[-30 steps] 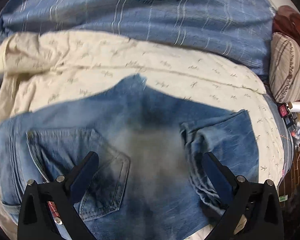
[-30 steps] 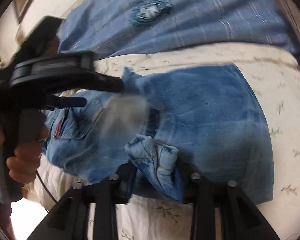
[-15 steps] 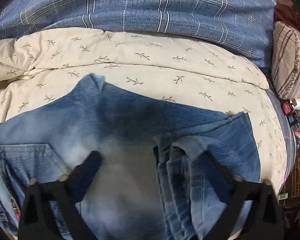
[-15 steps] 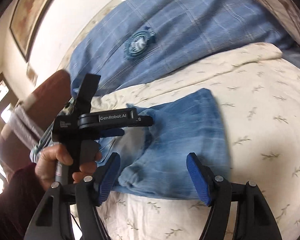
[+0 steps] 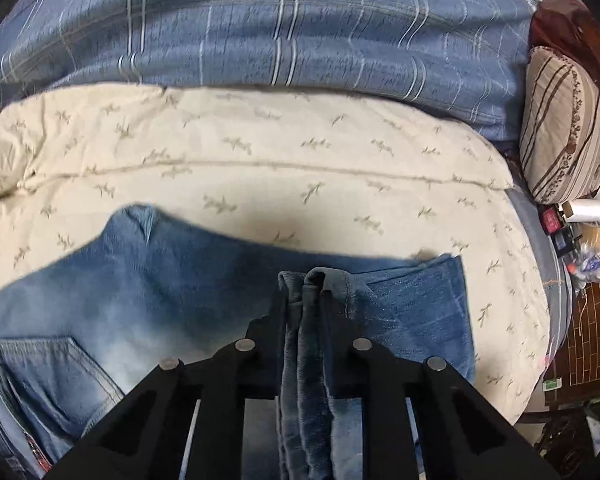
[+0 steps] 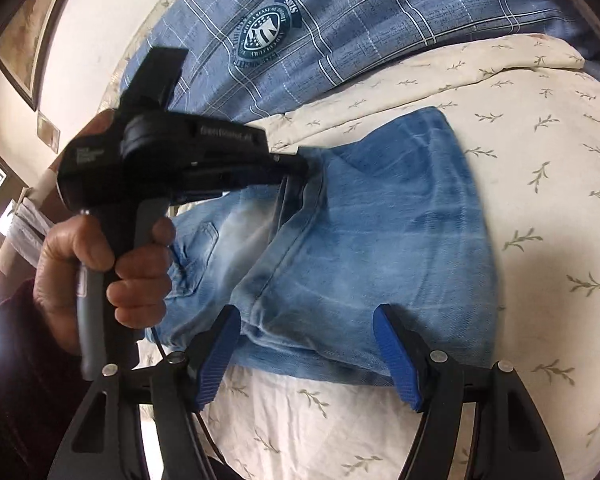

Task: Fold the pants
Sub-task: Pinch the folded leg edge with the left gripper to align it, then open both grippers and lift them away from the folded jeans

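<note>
Blue jeans (image 5: 160,300) lie partly folded on a cream leaf-print bedsheet (image 5: 260,168). In the left wrist view my left gripper (image 5: 303,300) is shut on a bunched fold of the jeans' leg ends, denim squeezed between its jaws. In the right wrist view the jeans (image 6: 380,220) lie ahead, and my right gripper (image 6: 308,356) is open with blue pads (image 6: 216,360), hovering at the near edge of the jeans. The left gripper (image 6: 296,168) shows there too, held by a hand, its tip pinching the denim.
A blue plaid duvet (image 5: 300,32) with a round emblem (image 6: 264,36) lies behind the sheet. A striped pillow (image 5: 568,128) and small clutter (image 5: 580,240) sit at the right. A framed picture (image 6: 24,40) hangs on the wall at left.
My left gripper moved right and closed on the bunched leg ends. My right gripper let go of that fold, opened and drew back to the jeans' near edge.
</note>
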Demonstrator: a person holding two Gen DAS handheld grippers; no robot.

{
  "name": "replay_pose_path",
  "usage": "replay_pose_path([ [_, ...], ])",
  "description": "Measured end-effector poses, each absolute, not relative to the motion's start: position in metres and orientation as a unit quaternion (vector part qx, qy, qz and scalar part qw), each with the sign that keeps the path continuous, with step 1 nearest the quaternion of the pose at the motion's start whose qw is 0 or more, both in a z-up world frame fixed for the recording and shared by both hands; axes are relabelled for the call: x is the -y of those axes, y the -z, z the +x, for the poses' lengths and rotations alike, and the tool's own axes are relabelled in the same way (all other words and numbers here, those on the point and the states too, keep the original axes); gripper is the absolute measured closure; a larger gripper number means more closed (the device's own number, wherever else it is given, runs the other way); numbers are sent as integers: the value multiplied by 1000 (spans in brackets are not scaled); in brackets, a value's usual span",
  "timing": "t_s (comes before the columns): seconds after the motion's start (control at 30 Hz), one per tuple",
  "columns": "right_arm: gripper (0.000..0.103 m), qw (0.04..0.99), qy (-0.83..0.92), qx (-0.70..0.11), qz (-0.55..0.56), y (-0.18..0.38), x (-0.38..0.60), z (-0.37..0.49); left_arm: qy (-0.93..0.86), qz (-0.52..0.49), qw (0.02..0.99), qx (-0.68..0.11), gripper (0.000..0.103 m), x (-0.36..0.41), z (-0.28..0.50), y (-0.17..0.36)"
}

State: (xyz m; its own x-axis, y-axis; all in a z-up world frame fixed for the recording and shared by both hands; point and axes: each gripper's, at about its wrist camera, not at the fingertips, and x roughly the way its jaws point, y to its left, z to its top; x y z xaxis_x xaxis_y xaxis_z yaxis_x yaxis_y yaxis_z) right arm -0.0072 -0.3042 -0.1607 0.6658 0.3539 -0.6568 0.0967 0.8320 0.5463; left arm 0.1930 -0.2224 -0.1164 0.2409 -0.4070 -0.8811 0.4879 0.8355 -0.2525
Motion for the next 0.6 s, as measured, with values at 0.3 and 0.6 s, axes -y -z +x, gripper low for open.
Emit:
replay_pose_path([
  [0.3, 30, 876, -75, -416, 234, 165, 281, 9, 251, 52, 794, -550, 85, 201, 183, 128],
  [0.6, 30, 900, -16, -317, 298, 142, 337, -17, 275, 120, 806, -510, 41, 211, 138, 112],
])
